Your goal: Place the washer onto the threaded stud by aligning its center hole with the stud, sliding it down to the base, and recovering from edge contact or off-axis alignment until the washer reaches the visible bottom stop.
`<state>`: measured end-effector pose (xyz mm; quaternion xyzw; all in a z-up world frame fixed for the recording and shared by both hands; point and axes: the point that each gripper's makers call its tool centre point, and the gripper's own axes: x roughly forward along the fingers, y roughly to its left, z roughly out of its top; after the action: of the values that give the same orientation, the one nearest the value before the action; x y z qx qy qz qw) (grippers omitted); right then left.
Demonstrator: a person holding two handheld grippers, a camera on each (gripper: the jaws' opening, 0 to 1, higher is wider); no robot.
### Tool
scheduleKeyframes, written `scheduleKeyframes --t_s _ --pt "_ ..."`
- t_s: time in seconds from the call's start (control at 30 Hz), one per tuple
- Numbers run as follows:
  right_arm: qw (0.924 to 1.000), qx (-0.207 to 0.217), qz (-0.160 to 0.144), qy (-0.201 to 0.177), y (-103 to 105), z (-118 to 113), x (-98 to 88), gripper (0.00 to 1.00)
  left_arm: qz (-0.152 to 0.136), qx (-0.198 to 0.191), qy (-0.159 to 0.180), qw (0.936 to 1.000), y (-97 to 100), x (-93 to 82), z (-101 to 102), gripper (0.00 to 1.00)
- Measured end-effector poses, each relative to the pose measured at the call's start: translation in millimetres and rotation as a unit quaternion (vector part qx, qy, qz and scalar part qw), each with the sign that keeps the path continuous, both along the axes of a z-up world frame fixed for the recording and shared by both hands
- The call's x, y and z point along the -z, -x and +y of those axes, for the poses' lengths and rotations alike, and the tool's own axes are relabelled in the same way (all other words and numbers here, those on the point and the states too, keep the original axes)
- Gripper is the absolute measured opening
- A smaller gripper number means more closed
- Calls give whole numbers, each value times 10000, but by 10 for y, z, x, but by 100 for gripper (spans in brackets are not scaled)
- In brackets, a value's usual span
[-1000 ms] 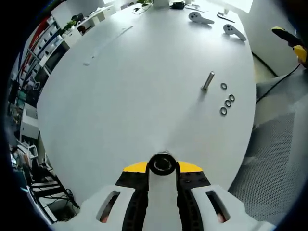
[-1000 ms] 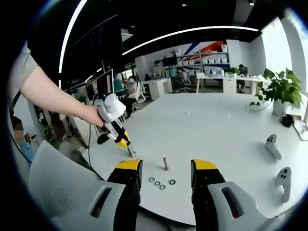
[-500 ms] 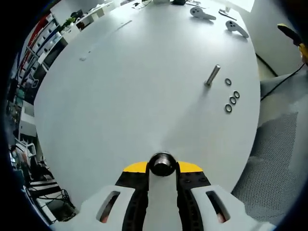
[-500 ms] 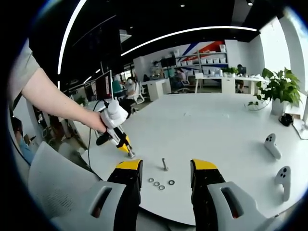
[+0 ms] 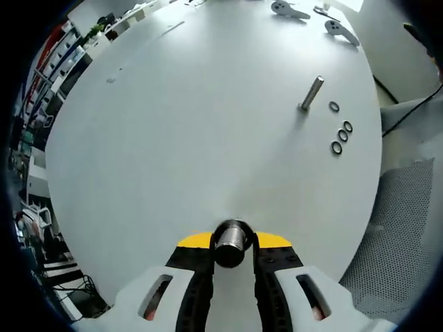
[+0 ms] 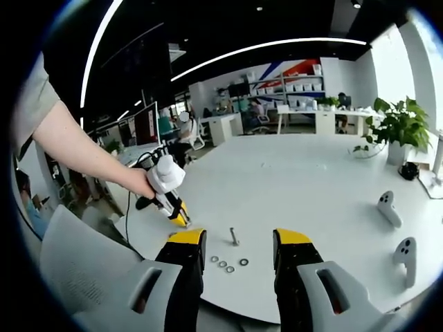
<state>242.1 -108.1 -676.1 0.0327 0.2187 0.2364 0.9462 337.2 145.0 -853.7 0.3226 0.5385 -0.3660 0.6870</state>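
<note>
1. Here, in the left gripper view, the left gripper (image 5: 233, 243) has its yellow-tipped jaws drawn in tight on a short grey metal cylinder (image 5: 231, 241), which stands up between them over the near edge of the round white table (image 5: 173, 131).
2. Farther across that table, the upright silver threaded stud (image 5: 311, 93) stands on its base, bare of any washer.
3. Just beside the stud lie four small dark metal washers: one (image 5: 334, 106) nearest it, and three more (image 5: 342, 136) in a short row, all flat on the tabletop and apart from the stud.
4. Two white handheld controllers (image 5: 291, 9) lie at the far edge of the table, well apart from the stud.
5. A grey mesh chair back (image 5: 401, 228) sits beside the table's right edge in this view.
6. In the right gripper view, the right gripper (image 6: 230, 243) holds its yellow-tipped jaws wide apart with nothing between them, above the table's near edge.
7. The stud (image 6: 234, 236) and washers (image 6: 228, 263) appear between those jaws, further off on the table.
8. To the left, a person's hand (image 6: 142, 183) holds the left gripper (image 6: 178, 218), tip angled down toward the table near the stud.
9. A green potted plant (image 6: 403, 128) stands at the far right of the table.
</note>
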Motion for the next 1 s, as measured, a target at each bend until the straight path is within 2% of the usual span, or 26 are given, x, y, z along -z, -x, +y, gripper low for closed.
scheduleKeyframes --t_s 0.2,0.43,0.47,0.5,0.63,1.0 --pt "10000 54 4 29 -1 -24 7 41 0 21 -2 10000 9 26 -10 19" --pt "9999 42 31 86 1 -24 25 41 63 -150 190 9997 -2 27 -8 20" --pt "9999 50 39 95 2 -28 30 41 147 -417 406 9982 4 21 -45 21" --pt "9999 47 39 98 2 -27 30 41 155 -593 465 9970 -3 11 -38 22" --pt "9999 5 43 128 2 -10 32 41 7 -700 465 9965 -25 -53 20 28" --pt "9999 -36 51 121 5 5 32 41 -149 -1022 602 9928 95 -244 101 28"
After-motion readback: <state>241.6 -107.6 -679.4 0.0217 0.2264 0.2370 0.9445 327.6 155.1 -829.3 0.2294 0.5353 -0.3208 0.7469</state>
